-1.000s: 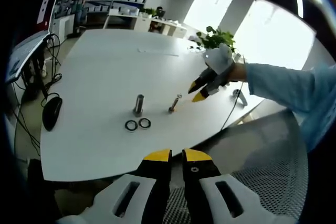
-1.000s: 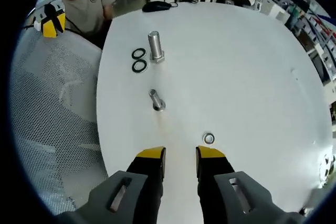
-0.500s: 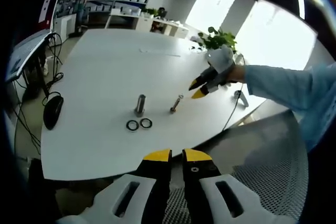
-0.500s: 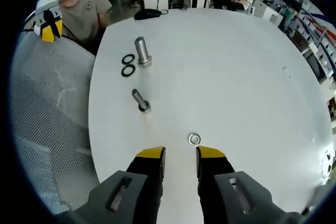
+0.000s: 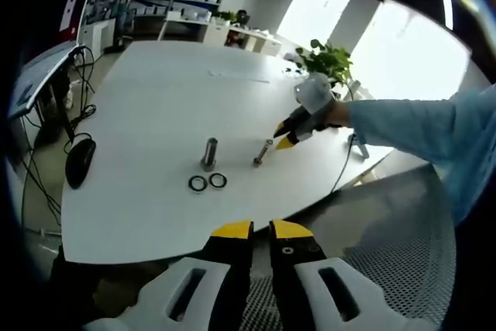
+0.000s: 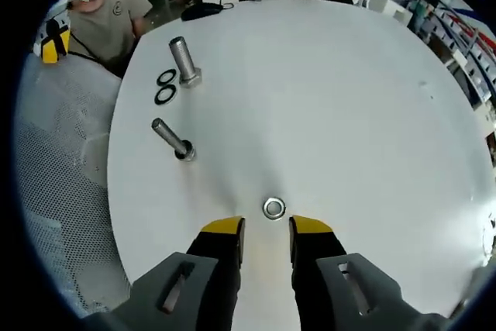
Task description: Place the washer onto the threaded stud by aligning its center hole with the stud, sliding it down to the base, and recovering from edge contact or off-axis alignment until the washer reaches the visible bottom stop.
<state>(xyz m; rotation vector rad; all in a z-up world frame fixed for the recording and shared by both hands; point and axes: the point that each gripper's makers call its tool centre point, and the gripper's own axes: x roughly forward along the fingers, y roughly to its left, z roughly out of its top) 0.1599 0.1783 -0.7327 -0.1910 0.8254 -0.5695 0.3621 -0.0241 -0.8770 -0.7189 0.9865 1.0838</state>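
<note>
white table (image 6: 349, 98) carries a loose washer (image 6: 273, 208) just ahead of the right gripper (image 6: 266, 232), fingers narrowly parted, empty; pickup comes next, then the thin stud (image 6: 172, 139).

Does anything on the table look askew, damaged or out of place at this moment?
Nothing stands out. Both bolts, the larger one and the thinner stud, stand head-down on the white table. Two black rings lie flat beside the larger bolt, and the metal washer lies flat just ahead of the right gripper, not yet picked.

Small stud (image 5: 260, 152) threads too small to resolve, mouse (image 6: 200, 11) partly cut by table edge
</note>
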